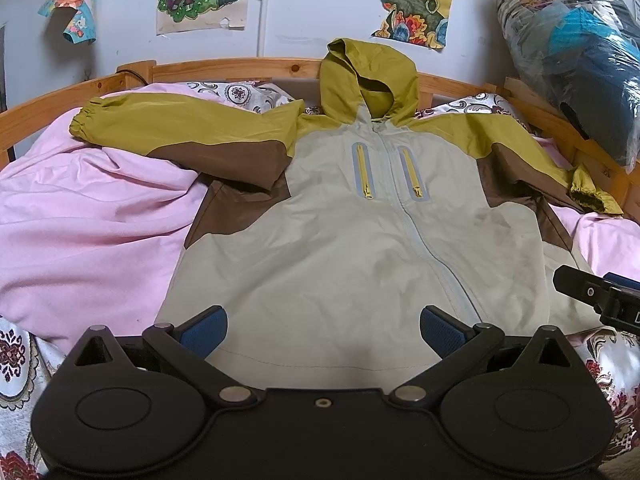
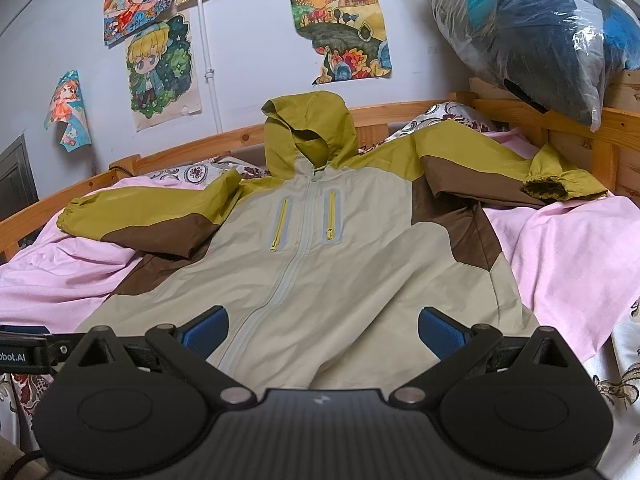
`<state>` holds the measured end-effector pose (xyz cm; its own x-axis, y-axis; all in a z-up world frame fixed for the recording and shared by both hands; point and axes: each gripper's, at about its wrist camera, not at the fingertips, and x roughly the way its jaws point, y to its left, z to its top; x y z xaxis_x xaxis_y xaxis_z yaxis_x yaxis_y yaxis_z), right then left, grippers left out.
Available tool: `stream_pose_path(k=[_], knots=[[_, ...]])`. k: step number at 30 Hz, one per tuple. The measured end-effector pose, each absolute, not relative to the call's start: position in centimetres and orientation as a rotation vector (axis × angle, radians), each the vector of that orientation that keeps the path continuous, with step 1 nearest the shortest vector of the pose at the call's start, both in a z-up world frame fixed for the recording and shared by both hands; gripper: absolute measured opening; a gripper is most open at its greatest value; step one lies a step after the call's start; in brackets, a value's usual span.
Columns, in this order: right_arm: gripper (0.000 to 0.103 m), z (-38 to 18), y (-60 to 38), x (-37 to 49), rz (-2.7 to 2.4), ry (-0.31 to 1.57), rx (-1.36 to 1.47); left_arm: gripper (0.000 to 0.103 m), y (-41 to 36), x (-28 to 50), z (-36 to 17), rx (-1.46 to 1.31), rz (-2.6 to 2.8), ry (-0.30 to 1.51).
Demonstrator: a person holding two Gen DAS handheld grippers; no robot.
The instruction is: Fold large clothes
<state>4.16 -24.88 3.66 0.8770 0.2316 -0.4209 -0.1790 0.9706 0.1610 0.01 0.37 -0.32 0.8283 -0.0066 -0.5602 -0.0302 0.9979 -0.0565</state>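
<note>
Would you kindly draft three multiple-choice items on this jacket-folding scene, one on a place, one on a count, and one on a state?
1. Where does the jacket lie?
A. Hung on the wall
B. Spread on the pink sheet of the bed
C. Inside the plastic bag

2. How many yellow chest zippers does its front show?
A. One
B. Two
C. Four

3. How does the left gripper stand?
A. Open, holding nothing
B. Shut on a sleeve
C. Shut on the hood

Answers:
1. B, since the body and both sleeves rest flat on the pink bedding inside the wooden bed frame.
2. B, as one short yellow zipper sits on each side of the centre zip.
3. A, since its blue pads stand wide apart above the hem with no cloth between them.
</note>
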Motion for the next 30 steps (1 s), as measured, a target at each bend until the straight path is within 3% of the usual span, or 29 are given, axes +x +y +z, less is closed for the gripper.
stream_pose_path(k=[23,30], knots=[[0.103,4.7,-26.4,4.9,0.158,0.473,0.149,0.102,-0.6,1.7,0.1,-0.015,0.028,0.633],[0.103,8.0,-29.5,7.7,0.087,0.384,-0.067,0.102,-1.9,6.3,3.1,0.089,-0.031,0.651]])
